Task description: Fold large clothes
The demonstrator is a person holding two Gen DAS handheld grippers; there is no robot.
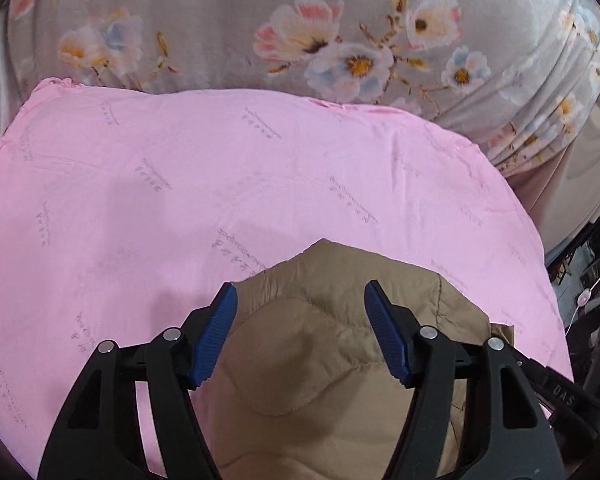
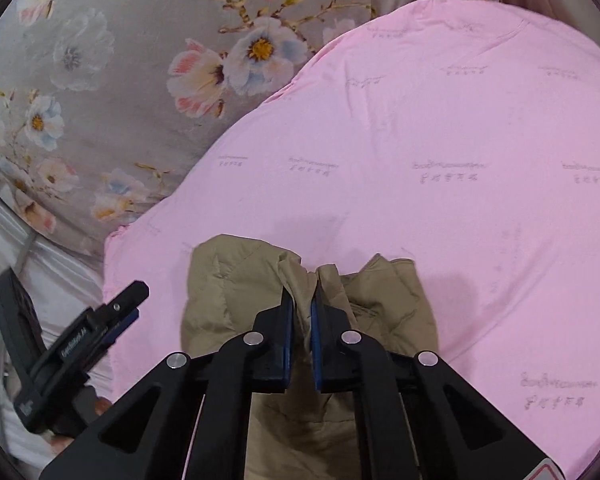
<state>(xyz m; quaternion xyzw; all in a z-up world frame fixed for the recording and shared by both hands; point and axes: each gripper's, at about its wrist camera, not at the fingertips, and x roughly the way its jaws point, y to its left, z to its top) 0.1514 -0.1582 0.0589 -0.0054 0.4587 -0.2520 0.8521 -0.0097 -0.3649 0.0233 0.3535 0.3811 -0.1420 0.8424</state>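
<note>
A tan quilted garment (image 1: 320, 340) lies on a pink printed sheet (image 1: 180, 180), at the near edge of the left wrist view. My left gripper (image 1: 300, 288) hovers over it, open, its blue pads (image 1: 216, 332) well apart and touching no cloth. In the right wrist view the same tan garment (image 2: 228, 288) is bunched up, and my right gripper (image 2: 303, 290) is shut on a raised fold of it. The left gripper's black body (image 2: 72, 344) shows at the lower left of that view, off the pink sheet (image 2: 420, 140).
A grey floral quilt (image 1: 220, 20) lies beyond the pink sheet, and in the right wrist view the quilt (image 2: 80, 60) fills the upper left. White satin bedding (image 2: 60, 272) lies beside the sheet's edge. Dark clutter and a cable (image 1: 596, 272) sit past the bed's right side.
</note>
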